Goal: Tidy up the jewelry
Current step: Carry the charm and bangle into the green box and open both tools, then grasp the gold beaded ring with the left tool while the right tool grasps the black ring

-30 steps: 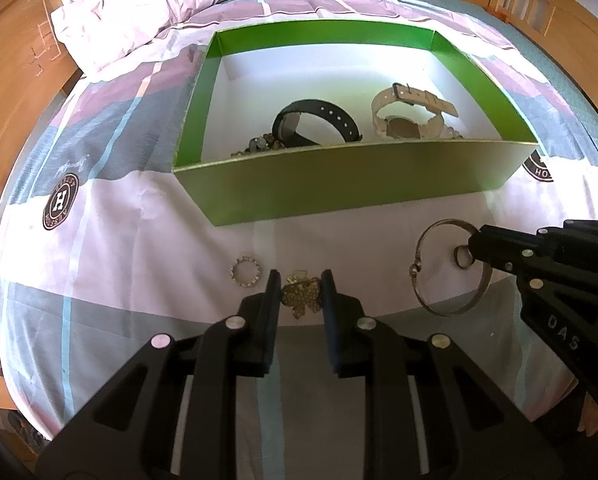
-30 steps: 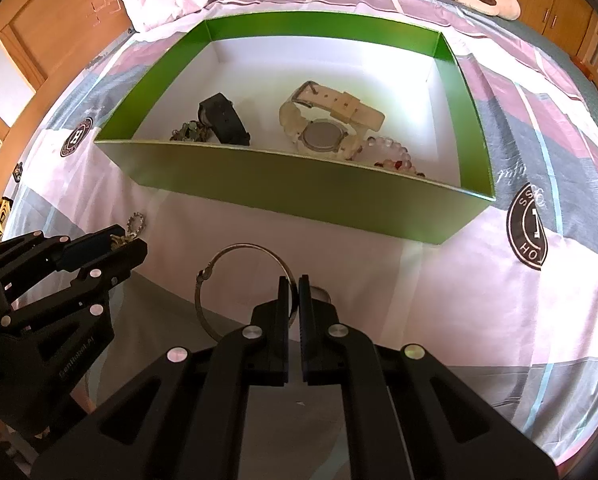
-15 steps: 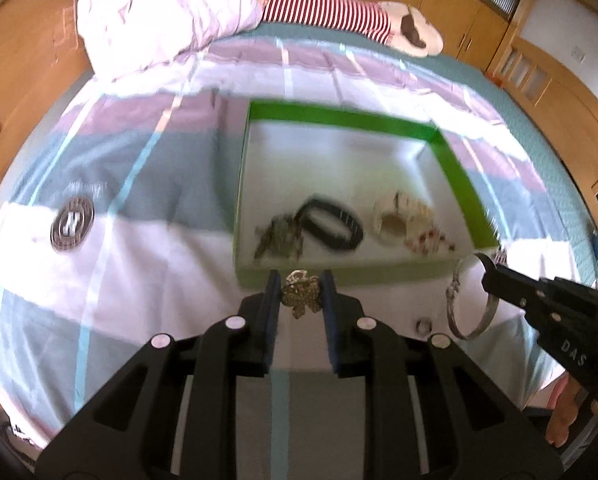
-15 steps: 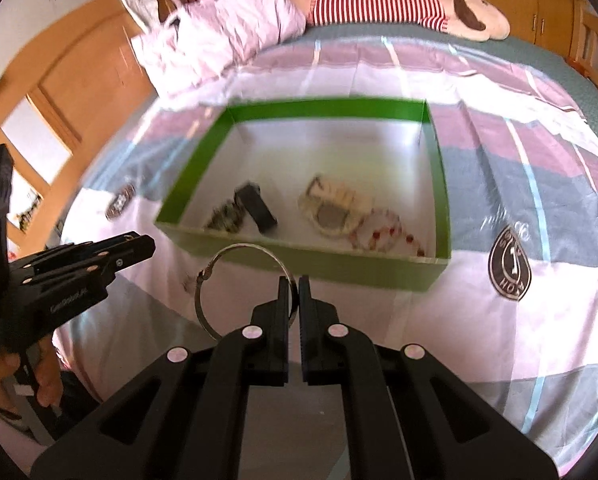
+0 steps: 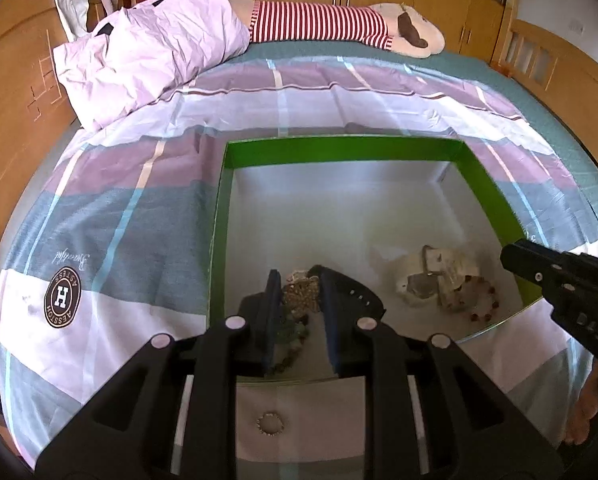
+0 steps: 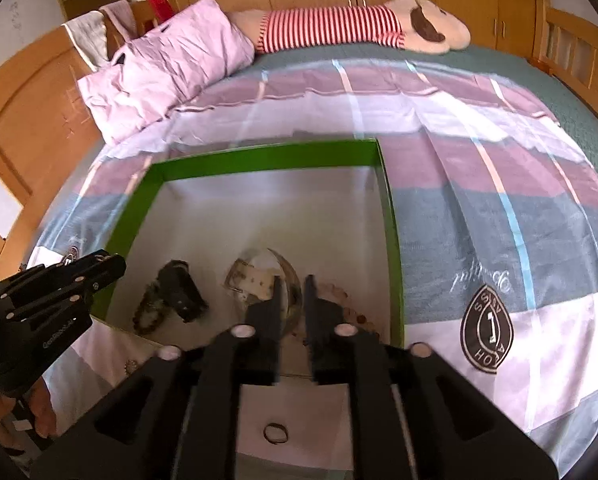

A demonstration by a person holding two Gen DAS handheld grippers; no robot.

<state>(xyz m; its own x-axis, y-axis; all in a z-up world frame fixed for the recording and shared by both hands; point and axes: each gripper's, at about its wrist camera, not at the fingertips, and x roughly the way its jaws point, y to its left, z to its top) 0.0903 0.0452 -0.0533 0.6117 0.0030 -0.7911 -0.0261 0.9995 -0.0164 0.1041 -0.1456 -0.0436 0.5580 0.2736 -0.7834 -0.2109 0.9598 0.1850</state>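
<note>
The left claw (image 5: 297, 300) grips a gold brooch (image 5: 301, 294) over the green box (image 5: 339, 152) at lower centre. The right claw (image 6: 292, 300) has just been opening, its jaws narrowly apart; a bangle (image 6: 287, 276) shows between them. The bedsheet (image 5: 99, 208) badge reads "H", "AESTOSH" roughly.

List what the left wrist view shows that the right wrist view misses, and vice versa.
Only the left wrist view: the gold brooch pinched between the fingers of the left gripper. Only the right wrist view: a plain ring on the bedspread and a blurred silver bangle. Both: the green box, black watch, white watch, beaded ring.
</note>
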